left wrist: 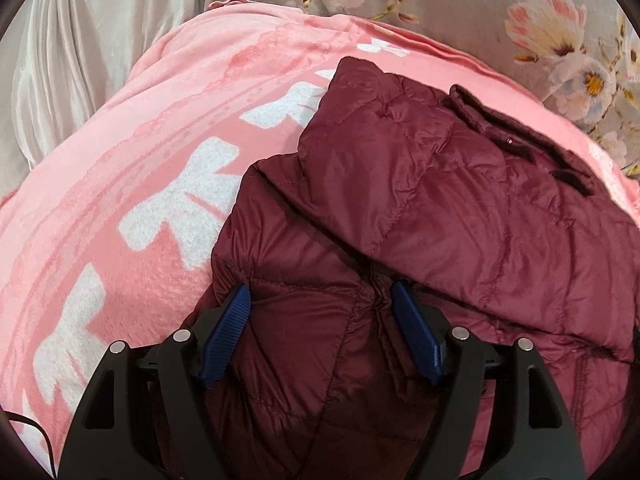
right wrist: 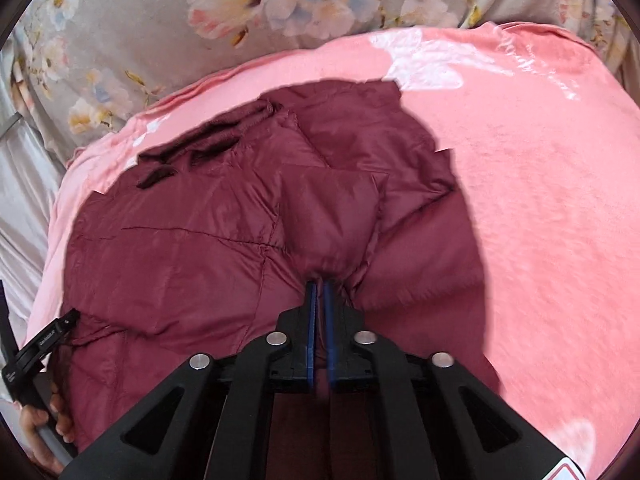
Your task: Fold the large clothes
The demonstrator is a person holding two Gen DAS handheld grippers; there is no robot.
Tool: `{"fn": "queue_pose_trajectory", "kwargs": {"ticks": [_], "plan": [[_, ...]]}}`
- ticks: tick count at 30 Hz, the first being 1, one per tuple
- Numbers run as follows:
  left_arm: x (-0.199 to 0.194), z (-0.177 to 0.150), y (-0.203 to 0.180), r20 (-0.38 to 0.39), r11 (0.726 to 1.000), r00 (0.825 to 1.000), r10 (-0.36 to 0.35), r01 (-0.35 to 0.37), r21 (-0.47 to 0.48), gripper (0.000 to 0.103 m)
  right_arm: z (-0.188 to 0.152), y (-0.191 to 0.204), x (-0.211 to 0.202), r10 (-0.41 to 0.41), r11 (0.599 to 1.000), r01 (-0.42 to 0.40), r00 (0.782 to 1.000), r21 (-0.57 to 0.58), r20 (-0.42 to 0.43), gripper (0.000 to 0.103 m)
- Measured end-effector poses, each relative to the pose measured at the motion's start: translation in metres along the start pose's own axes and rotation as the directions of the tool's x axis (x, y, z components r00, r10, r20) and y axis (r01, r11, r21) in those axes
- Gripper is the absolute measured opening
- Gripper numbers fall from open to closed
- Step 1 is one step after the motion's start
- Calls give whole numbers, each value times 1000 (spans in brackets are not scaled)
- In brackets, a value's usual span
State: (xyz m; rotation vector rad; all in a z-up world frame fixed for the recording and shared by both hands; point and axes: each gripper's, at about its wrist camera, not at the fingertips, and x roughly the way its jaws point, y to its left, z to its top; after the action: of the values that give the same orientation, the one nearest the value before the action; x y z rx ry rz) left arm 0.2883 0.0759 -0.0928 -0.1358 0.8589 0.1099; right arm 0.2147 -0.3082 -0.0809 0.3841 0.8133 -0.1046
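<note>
A dark maroon quilted puffer jacket lies crumpled on a pink blanket, its ribbed collar toward the far side. My left gripper stands wide open over the jacket's near edge, and a puffy fold bulges between its blue pads without being squeezed. In the right wrist view the jacket spreads to the left and centre. My right gripper is nearly shut, its tips pinching a gathered pucker of the jacket fabric. At that view's left edge the left gripper shows, held by a hand.
The pink blanket with white patterns covers the bed. Floral grey bedding lies beyond it, and shiny grey satin cloth runs along the left side. A thin black cable crosses the near left corner.
</note>
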Motion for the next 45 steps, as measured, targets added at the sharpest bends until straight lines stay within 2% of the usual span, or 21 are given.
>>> {"fn": "queue_pose_trajectory", "kwargs": {"ticks": [2, 3, 4, 6, 7, 10, 13, 16, 20, 22, 24, 25, 26, 27, 29, 32, 37, 43, 45], "plan": [[-14, -3, 10, 5, 999, 999, -50, 50, -14, 72, -12, 1, -32, -5, 999, 7, 999, -38, 32, 20], [-21, -6, 14, 7, 998, 998, -67, 68, -19, 74, -23, -1, -52, -11, 998, 15, 998, -63, 57, 29], [-32, -11, 22, 2, 995, 996, -94, 94, -25, 81, -37, -6, -72, -21, 996, 27, 997, -81, 79, 39], [-55, -25, 42, -11, 987, 988, -157, 157, -28, 88, -62, -19, -101, -21, 995, 29, 995, -91, 93, 46], [-63, -32, 50, -13, 986, 986, -164, 164, -24, 91, -82, -32, -118, -16, 997, 23, 996, -80, 87, 49], [-83, -59, 80, -38, 988, 987, -154, 154, -19, 95, -129, -62, -146, -29, 999, 30, 998, -21, 62, 51], [-87, -85, 113, -77, 985, 985, -155, 148, -88, 95, -165, -81, -157, -30, 999, 29, 998, 30, 49, 52], [-90, -102, 136, -55, 969, 979, -197, 186, -162, 95, -179, -95, -155, 35, 992, -42, 998, 123, 51, 56], [-96, -105, 132, -44, 963, 978, -203, 191, -192, 95, -175, -95, -153, 106, 975, -123, 989, 185, 100, 59], [-96, -105, 130, -43, 955, 973, -226, 212, -208, 94, -171, -94, -146, 111, 968, -131, 988, 216, 104, 60], [-97, -106, 127, -47, 952, 971, -235, 220, -214, 84, -167, -91, -141, 96, 967, -117, 990, 225, 105, 58], [-98, -105, 123, -54, 954, 969, -239, 225, -197, 60, -165, -88, -139, 81, 970, -103, 991, 221, 106, 42], [-99, -105, 118, -71, 956, 965, -251, 236, -173, 43, -164, -86, -138, 75, 971, -96, 992, 217, 107, 29], [-101, -105, 115, -75, 954, 960, -268, 254, -163, 37, -163, -84, -137, 99, 970, -119, 990, 214, 99, 12], [-109, -103, 113, -66, 953, 958, -277, 266, -146, 17, -163, -78, -140, 104, 970, -125, 989, 210, 106, 6], [-126, -100, 114, -40, 942, 949, -312, 304, -142, 9, -162, -63, -156, 68, 985, -89, 987, 147, 143, 4], [-167, -99, 117, 26, 918, 926, -377, 377, -123, 6, -172, -50, -208, 72, 996, -85, 965, 41, 251, 3], [-241, -115, 129, 105, 901, 900, -422, 429, -61, 5, -208, -53, -294, 148, 989, -128, 911, -78, 385, 3], [-270, -125, 139, 139, 890, 886, -442, 453, -60, 5, -220, -56, -320, 162, 986, -132, 894, -101, 418, 3]]}}
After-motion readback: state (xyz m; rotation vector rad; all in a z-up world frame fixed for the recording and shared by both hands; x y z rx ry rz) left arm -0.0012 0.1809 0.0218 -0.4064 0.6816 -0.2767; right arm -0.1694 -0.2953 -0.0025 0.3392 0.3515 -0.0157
